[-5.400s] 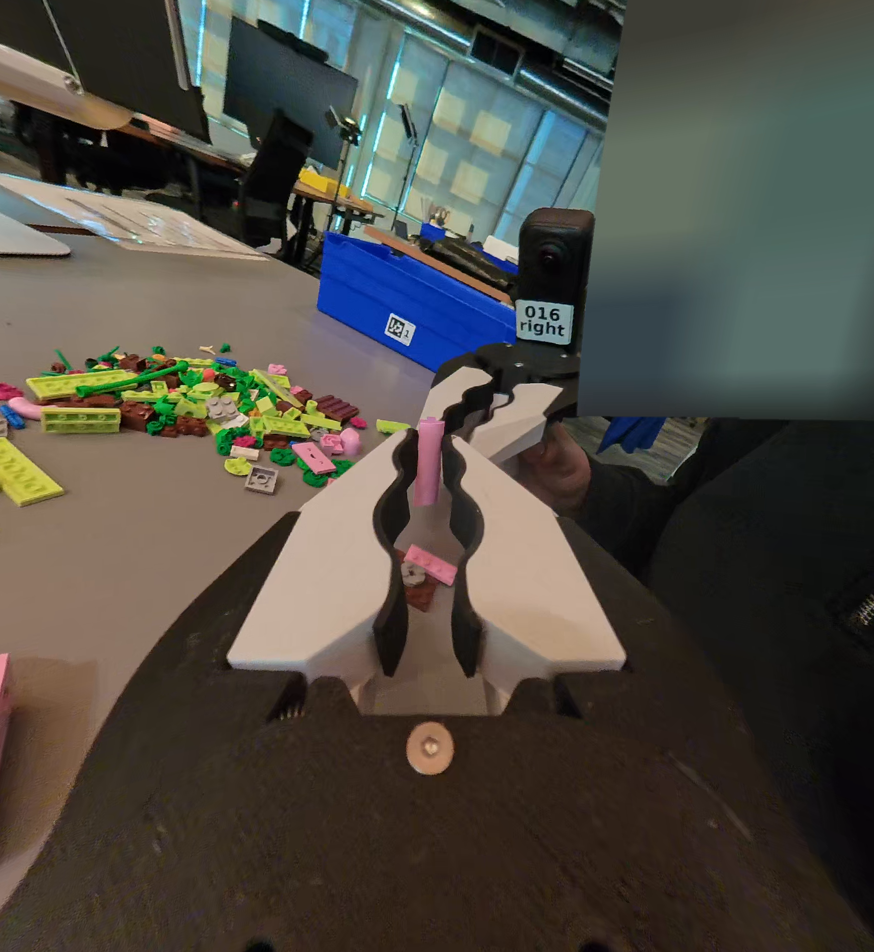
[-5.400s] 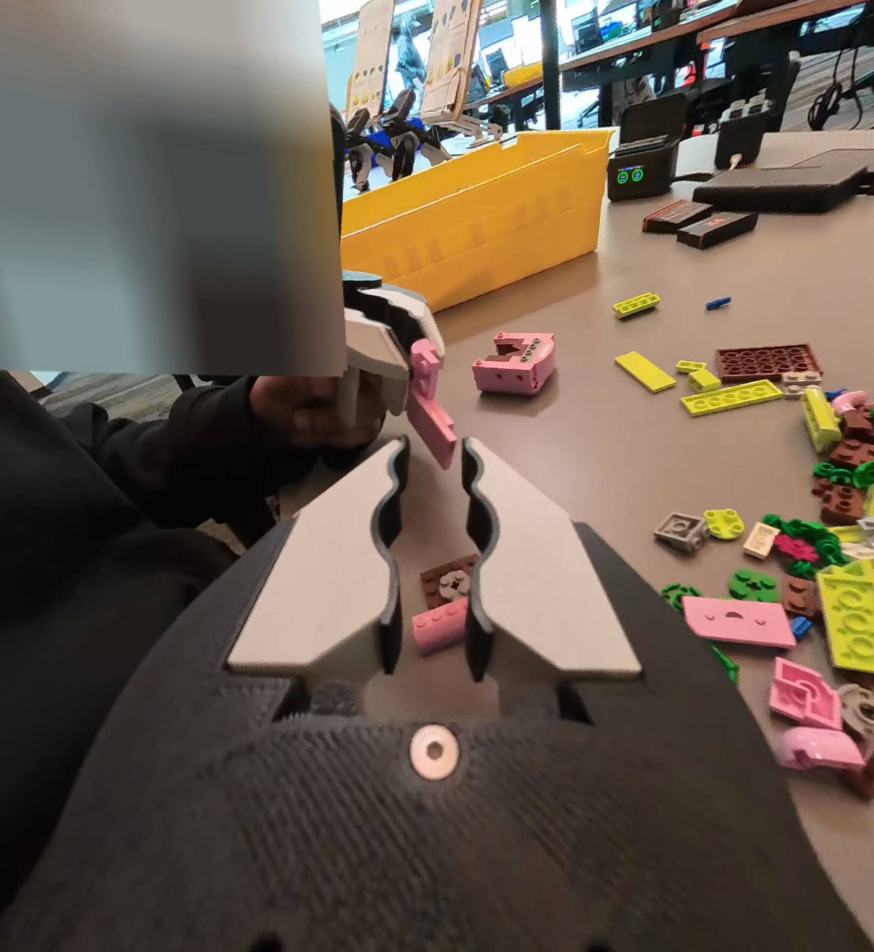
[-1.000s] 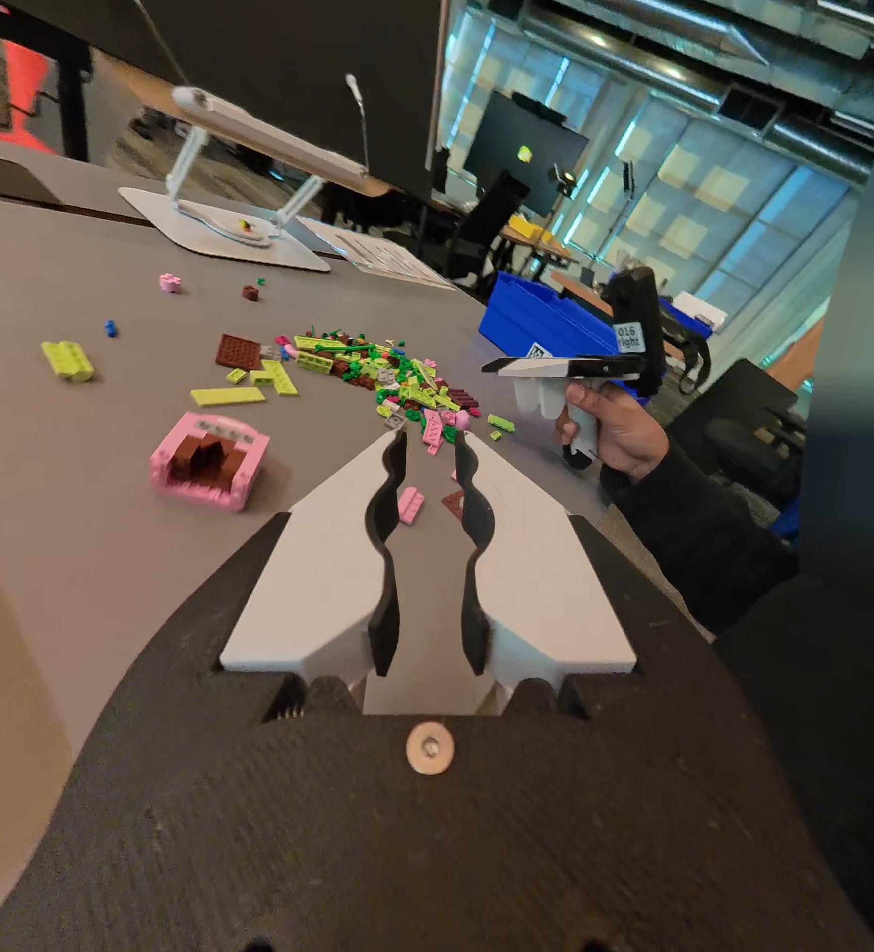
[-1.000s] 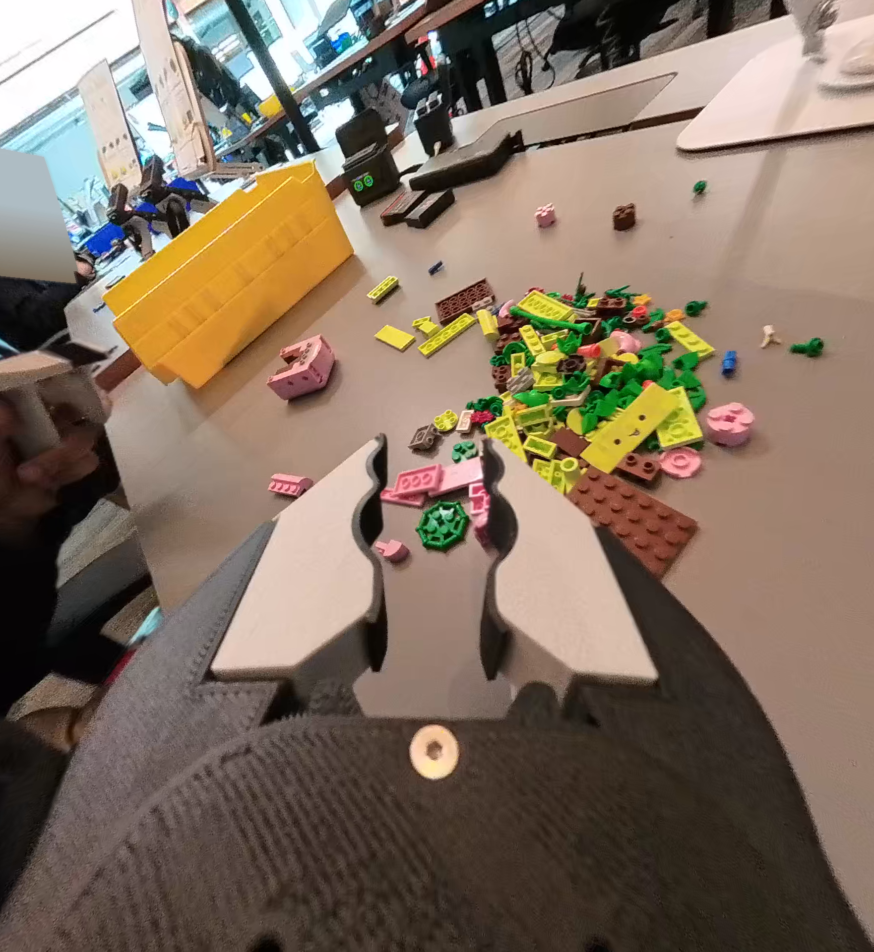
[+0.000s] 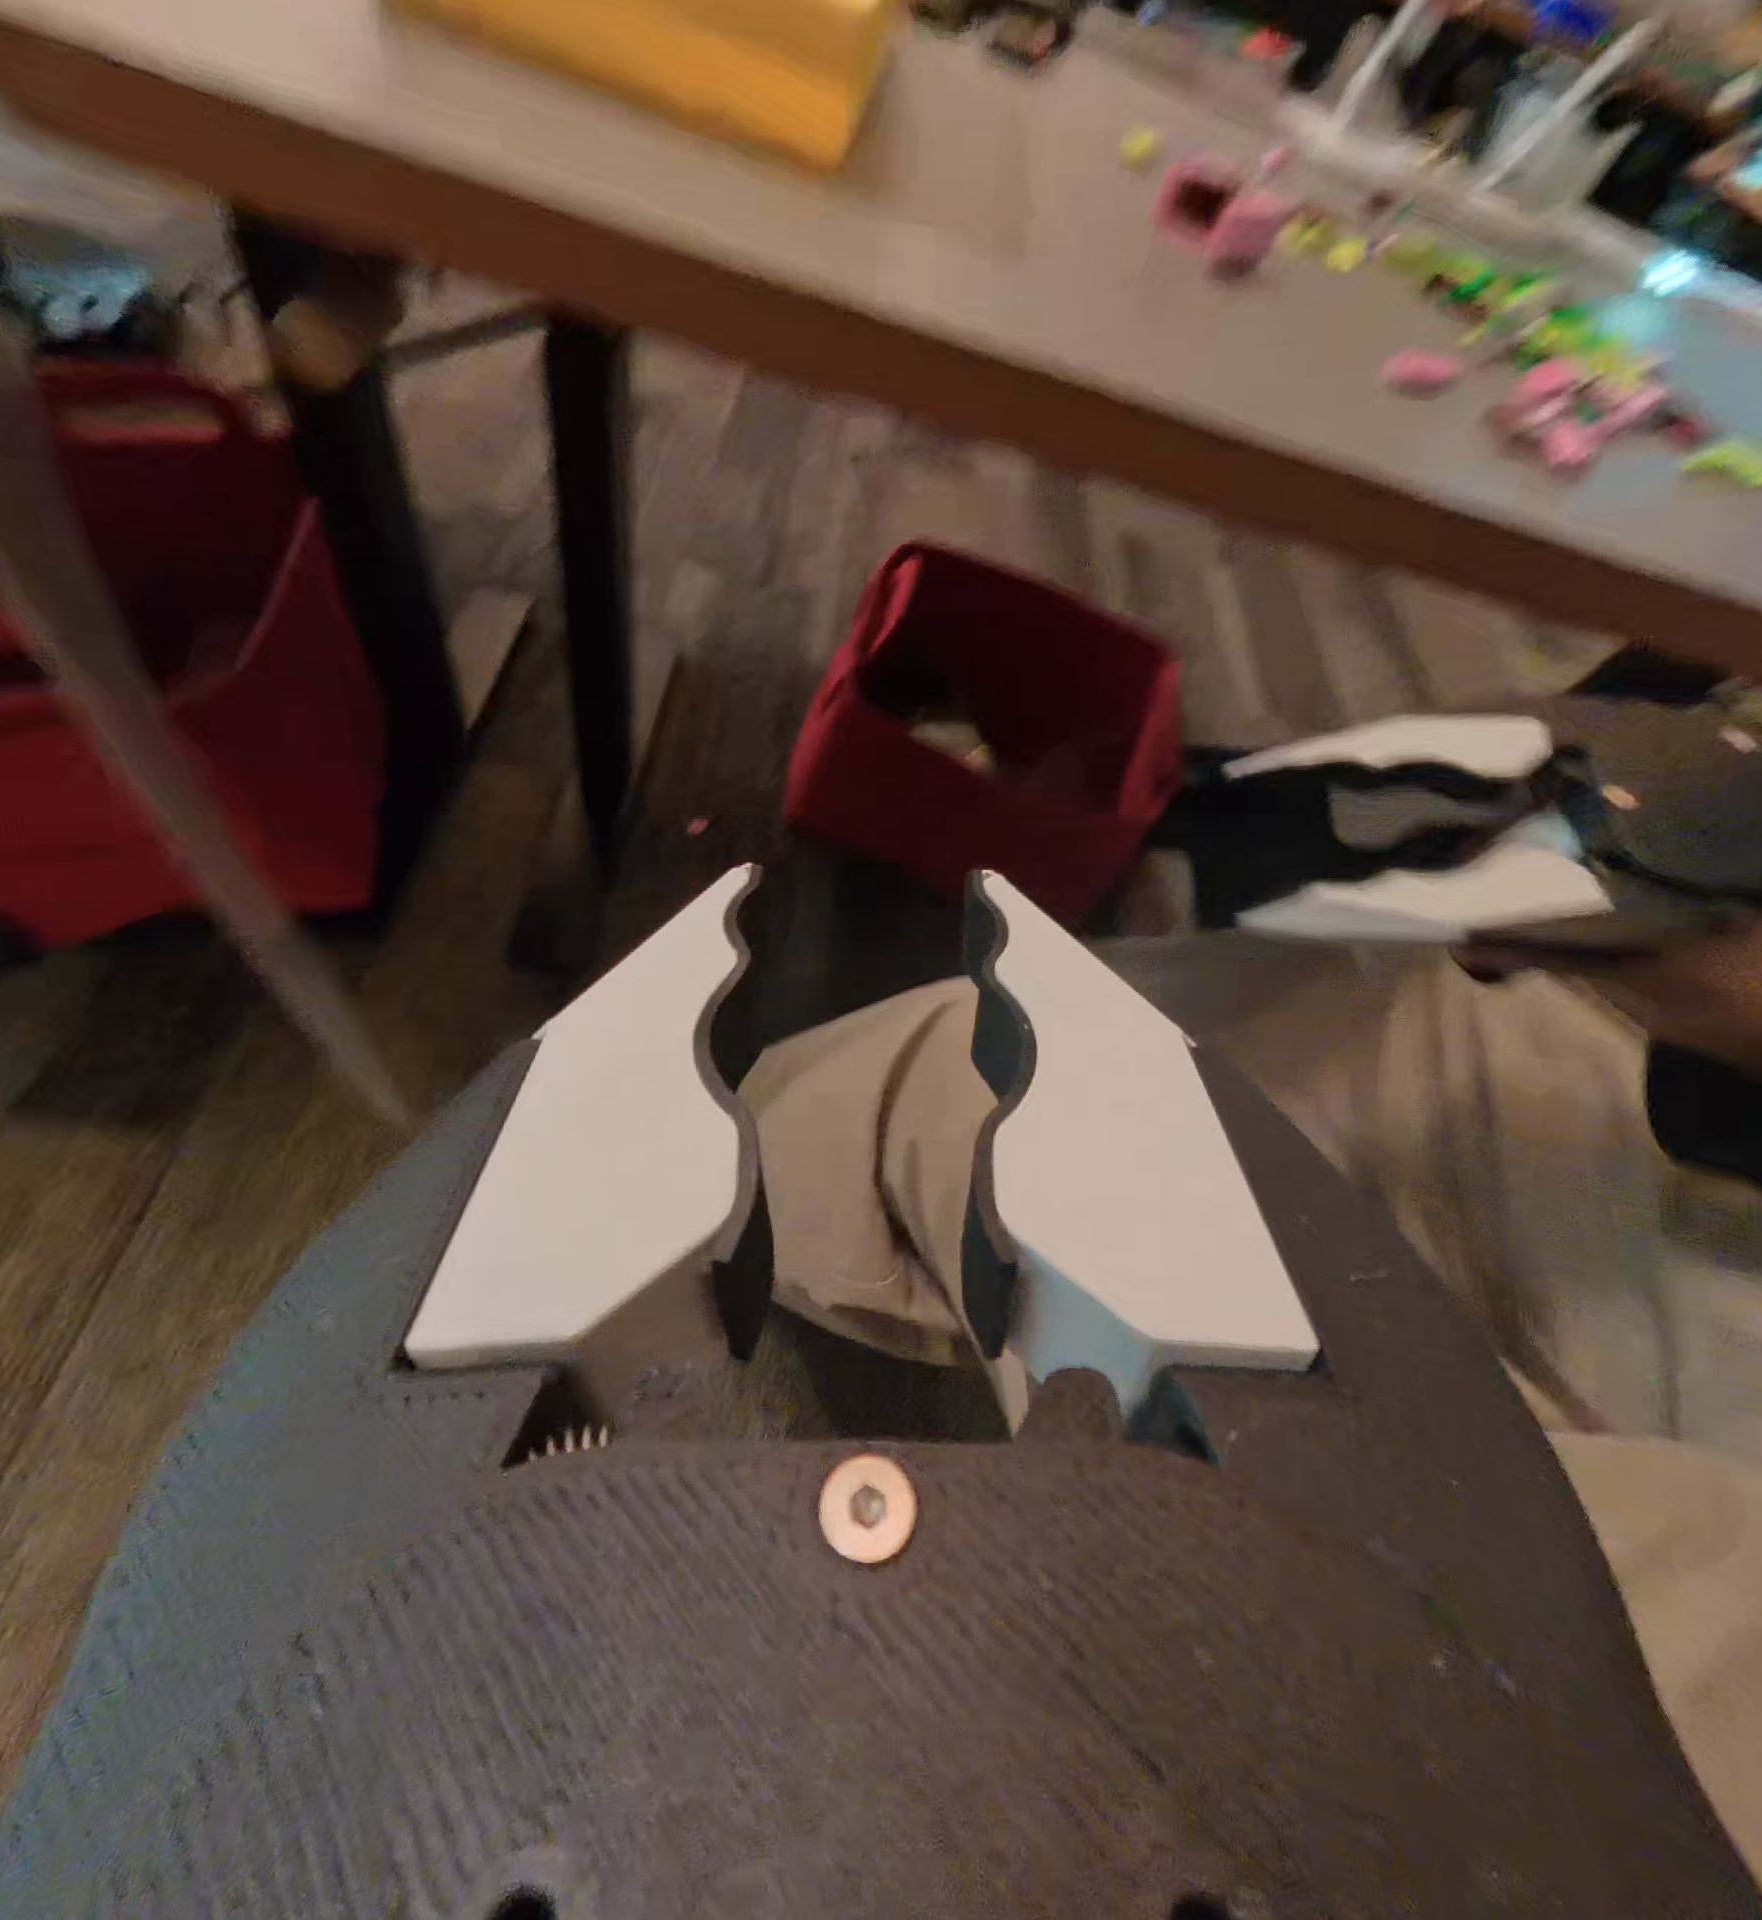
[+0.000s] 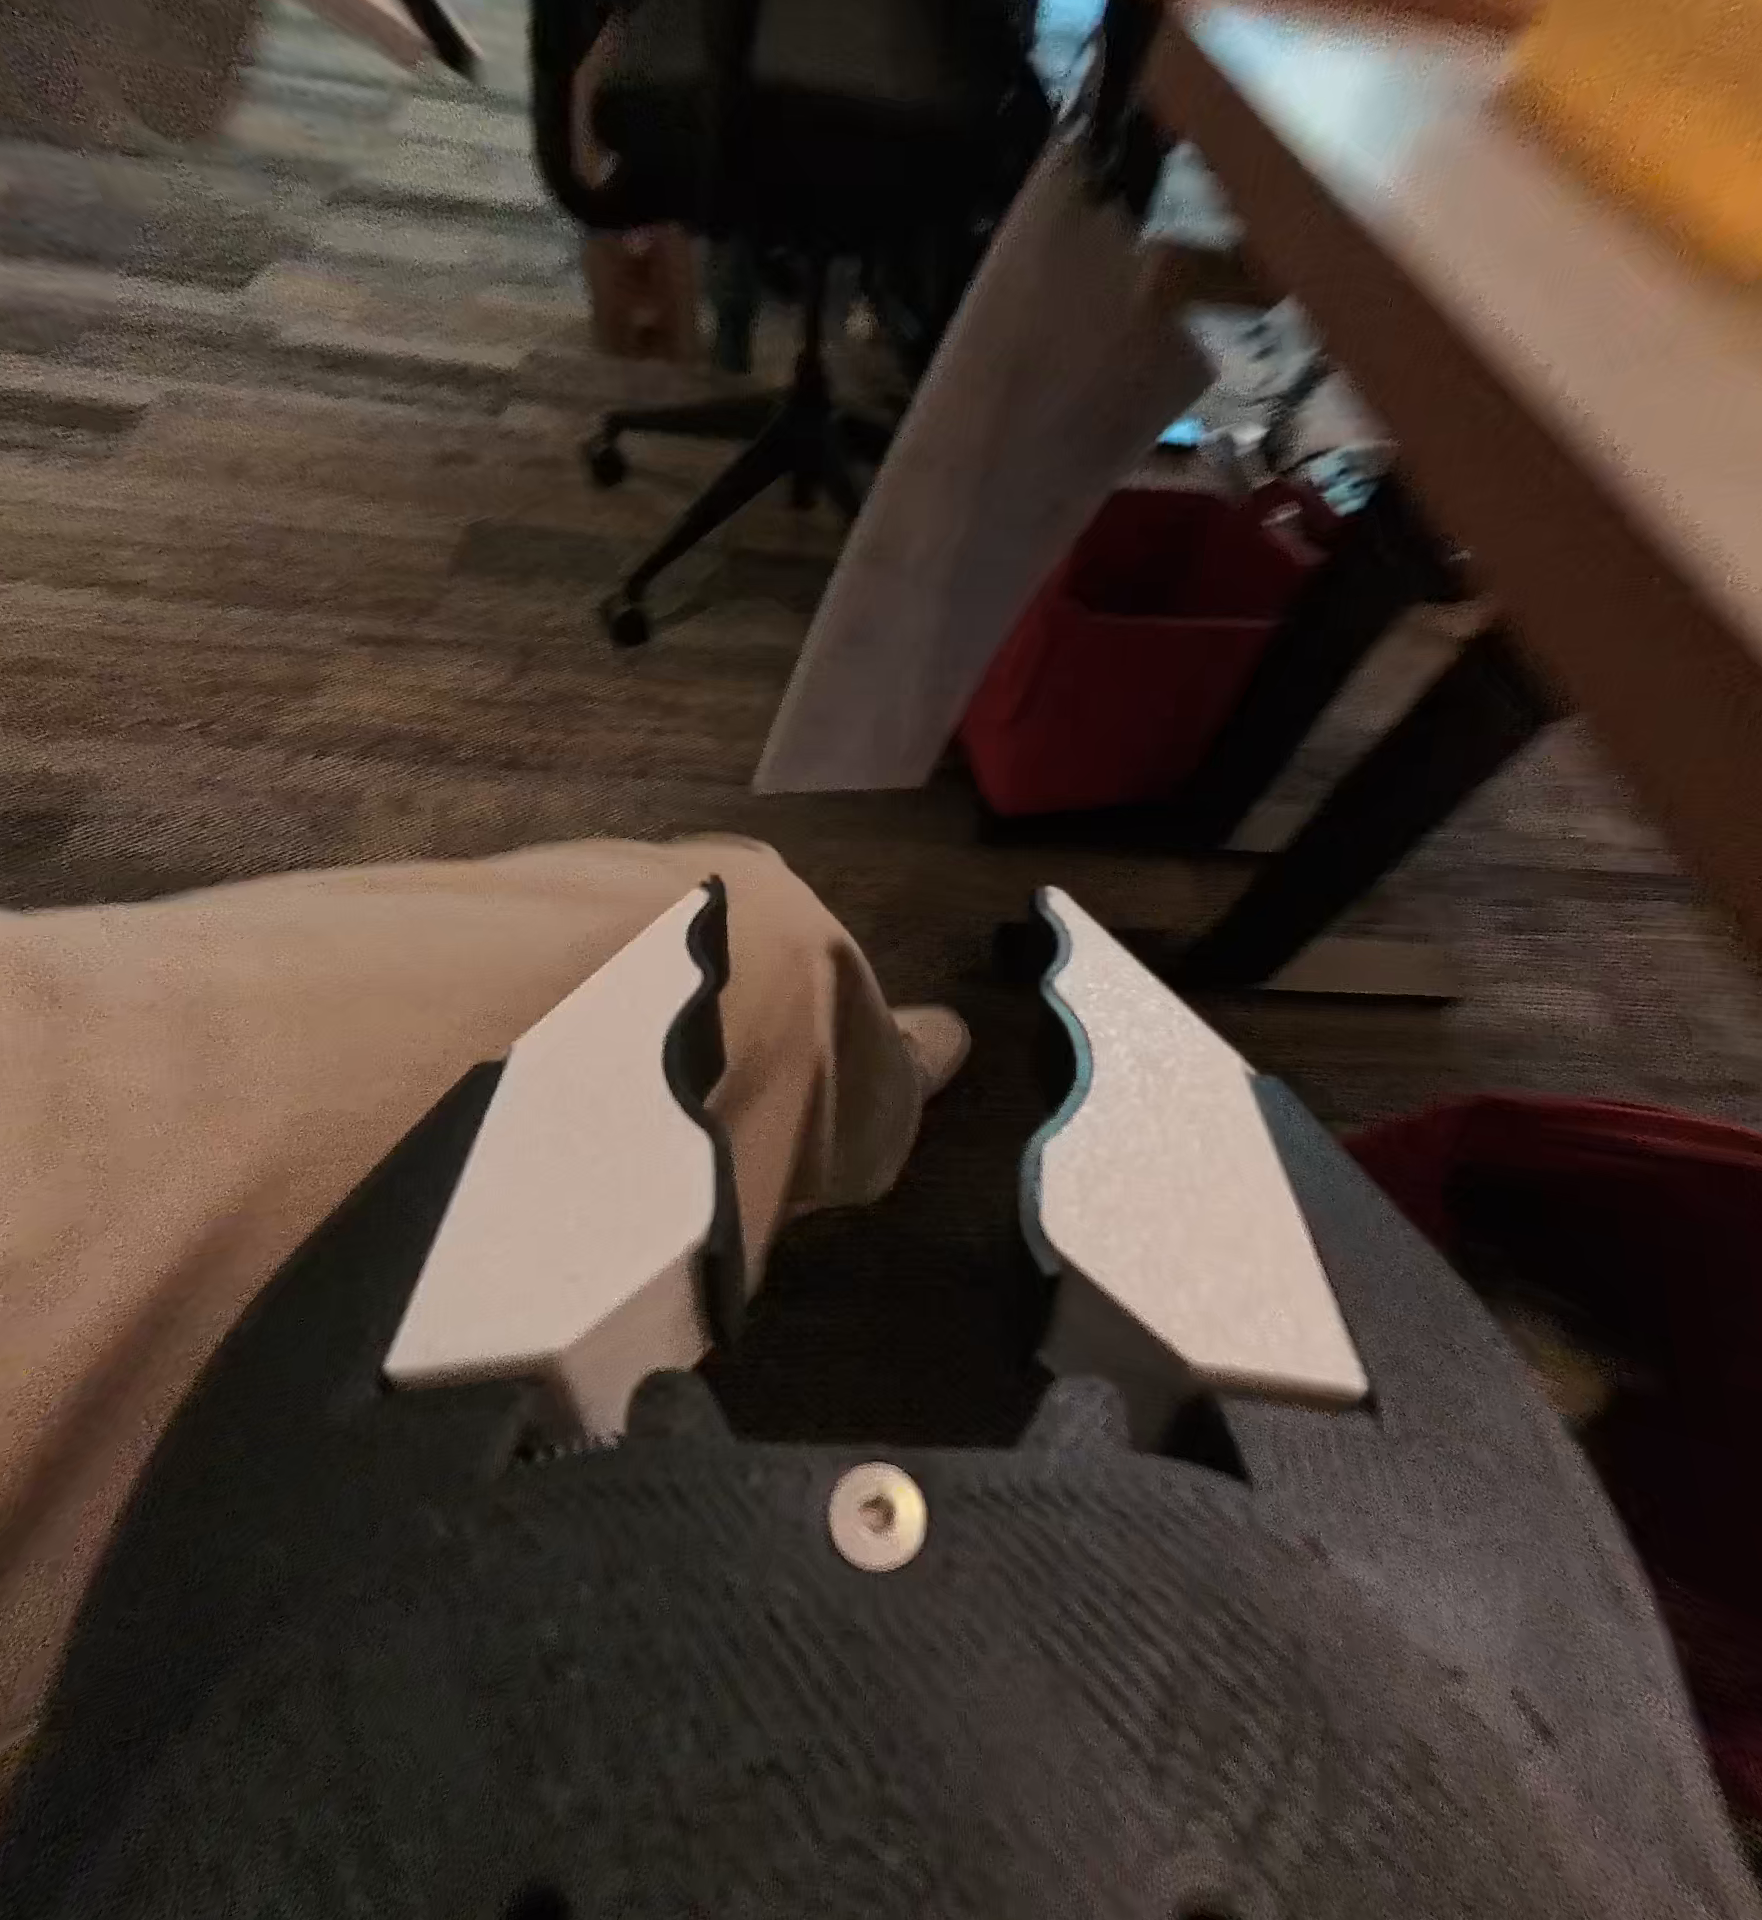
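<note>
Left gripper: the left gripper point(image 5: 864, 878) is held low over a beige trouser leg point(image 5: 877, 1122), jaws parted to a middling gap, nothing between them.
Right gripper: the right gripper point(image 6: 877, 889) is spread wide and empty – the same trouser cloth is seen at its 9 o'clock.
Bricks: loose coloured bricks point(image 5: 1563, 405) are left up on the table point(image 5: 856, 312), far off at 1 o'clock and blurred.
Handling: both tools are best kept level and apart, so that cloth is not snagged by the fingertips.
Edges: the table's underside and lip are passed close at 12 to 2 o'clock; a dark table leg point(image 5: 586, 623) stands at 11.
Open room: a dark red fabric bin point(image 5: 970, 748) is met dead ahead – freer floor is found at 9 o'clock.
</note>
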The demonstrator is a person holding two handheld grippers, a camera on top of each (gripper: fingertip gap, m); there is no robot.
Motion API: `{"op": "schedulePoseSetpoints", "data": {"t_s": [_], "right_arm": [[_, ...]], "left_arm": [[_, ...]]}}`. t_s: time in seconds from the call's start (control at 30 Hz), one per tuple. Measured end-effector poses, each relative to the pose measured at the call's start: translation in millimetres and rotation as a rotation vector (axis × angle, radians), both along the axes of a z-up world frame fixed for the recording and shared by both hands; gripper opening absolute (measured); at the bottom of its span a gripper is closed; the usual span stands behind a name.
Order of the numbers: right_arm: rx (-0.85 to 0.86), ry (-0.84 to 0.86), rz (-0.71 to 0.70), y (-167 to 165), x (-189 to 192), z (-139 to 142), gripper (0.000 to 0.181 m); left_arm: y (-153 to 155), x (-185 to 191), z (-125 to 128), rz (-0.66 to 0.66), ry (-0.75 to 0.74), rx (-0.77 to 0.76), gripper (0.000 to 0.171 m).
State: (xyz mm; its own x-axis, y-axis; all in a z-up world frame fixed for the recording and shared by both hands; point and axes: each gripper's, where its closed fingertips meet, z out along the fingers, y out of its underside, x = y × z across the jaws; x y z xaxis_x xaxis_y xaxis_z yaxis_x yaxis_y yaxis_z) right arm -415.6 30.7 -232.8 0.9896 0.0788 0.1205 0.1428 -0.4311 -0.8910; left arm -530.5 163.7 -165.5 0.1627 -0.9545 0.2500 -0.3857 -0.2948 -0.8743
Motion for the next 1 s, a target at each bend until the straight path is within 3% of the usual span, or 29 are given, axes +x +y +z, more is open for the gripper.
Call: {"op": "schedulePoseSetpoints", "data": {"t_s": [0.07,0.17,0.2,0.27,0.33,0.4,0.47,0.57,0.7,0.83,1.0], "right_arm": [[-0.083,0.029,0.049,46,21,-65,0.057],[-0.260,-0.032,0.068,114,87,-190,0.050],[-0.323,-0.007,0.026,136,115,-235,0.046],[-0.392,0.286,-0.127,190,163,-300,0.058],[-0.478,0.457,-0.180,228,210,-365,0.049],[-0.529,0.449,-0.317,251,274,-433,0.040],[-0.549,0.391,-0.443,267,335,-484,0.043],[-0.629,0.340,-0.505,284,388,-537,0.046],[-0.806,0.204,-0.461,293,429,-587,0.047],[-0.919,0.243,-0.433,294,444,-622,0.057],[-0.995,0.292,-0.400,293,446,-644,0.043]], "left_arm": [[14,-42,-36,0.070,0.116,-0.021,0.038],[36,-122,-90,0.210,0.287,-0.138,0.039],[43,-152,-108,0.271,0.328,-0.195,0.039],[51,-213,-146,0.402,0.410,-0.334,0.039],[63,-265,-172,0.561,0.423,-0.452,0.039],[77,-302,-190,0.707,0.397,-0.559,0.040],[91,-326,-206,0.818,0.358,-0.635,0.040],[105,-336,-229,0.890,0.330,-0.729,0.042],[102,-327,-254,0.865,0.435,-0.775,0.045],[113,-308,-252,0.827,0.495,-0.731,0.044],[127,-280,-242,0.812,0.470,-0.705,0.044]]}}
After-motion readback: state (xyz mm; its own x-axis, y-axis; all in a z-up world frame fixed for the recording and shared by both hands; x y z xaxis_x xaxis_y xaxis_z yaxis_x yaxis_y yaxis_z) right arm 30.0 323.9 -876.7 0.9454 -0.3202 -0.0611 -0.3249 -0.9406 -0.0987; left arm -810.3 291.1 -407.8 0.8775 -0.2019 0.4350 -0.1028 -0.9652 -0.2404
